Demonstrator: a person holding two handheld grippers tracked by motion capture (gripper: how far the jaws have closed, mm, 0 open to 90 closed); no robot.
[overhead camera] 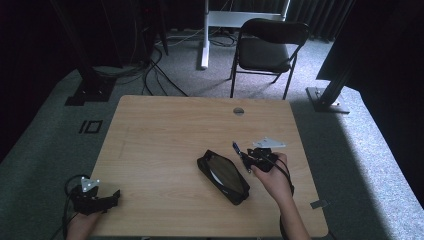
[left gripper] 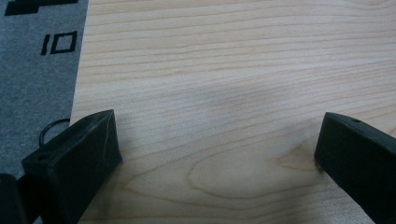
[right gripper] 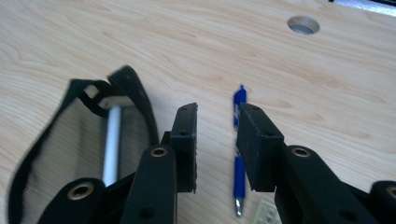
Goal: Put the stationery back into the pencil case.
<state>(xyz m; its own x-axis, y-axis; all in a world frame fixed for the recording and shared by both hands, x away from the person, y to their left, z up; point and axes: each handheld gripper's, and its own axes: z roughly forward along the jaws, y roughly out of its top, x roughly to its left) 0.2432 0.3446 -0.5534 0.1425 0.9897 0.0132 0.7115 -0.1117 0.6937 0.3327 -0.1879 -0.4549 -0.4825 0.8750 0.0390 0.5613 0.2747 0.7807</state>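
A black pencil case (overhead camera: 223, 175) lies unzipped right of the table's middle, with a white stick-like item (right gripper: 112, 140) inside it. In the right gripper view its dark rim (right gripper: 135, 93) curves to the left of the jaws. A blue pen (right gripper: 240, 105) lies on the wood, pointing away from me, and runs through the gap between the jaws, close to the right-hand one. My right gripper (right gripper: 217, 114) is open around it, just right of the case (overhead camera: 245, 156). At the table's near left corner my left gripper (left gripper: 217, 140) (overhead camera: 112, 196) is wide open over bare wood.
The wooden table (overhead camera: 165, 130) has a round cable hole (overhead camera: 238, 111) (right gripper: 303, 24) near its far edge. A black chair (overhead camera: 267, 45) stands beyond it. A floor mark "10" (left gripper: 58, 43) sits left of the table edge. A small white label (right gripper: 266, 212) lies by the pen's tip.
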